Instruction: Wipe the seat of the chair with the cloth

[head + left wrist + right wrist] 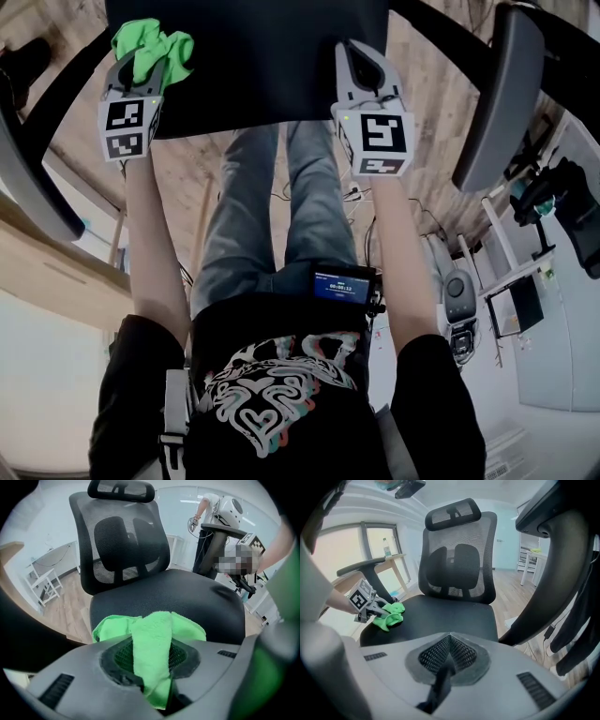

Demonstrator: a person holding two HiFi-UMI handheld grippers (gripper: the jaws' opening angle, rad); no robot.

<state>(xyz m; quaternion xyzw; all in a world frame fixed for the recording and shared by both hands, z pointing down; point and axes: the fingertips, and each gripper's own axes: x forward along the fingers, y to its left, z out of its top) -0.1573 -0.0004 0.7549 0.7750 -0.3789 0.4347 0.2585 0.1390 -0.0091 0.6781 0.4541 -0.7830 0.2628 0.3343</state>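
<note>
Gripping green cloth (152,639) tight w/ L gripper (141,75), wad bunched at jaw tips, down on chair seat (187,597) just ahead. Holding R gripper (449,639) closed & empty at seat's near edge, cloth off to its left, mesh backrest (459,559) beyond.

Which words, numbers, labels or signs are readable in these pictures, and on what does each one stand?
Small screen at the person's waist: pale digits, too small to read.
Left marker cube and right marker cube: black-and-white square codes, no letters.
Shirt print: a drawing, no words.
Nothing else bears legible text.
</note>
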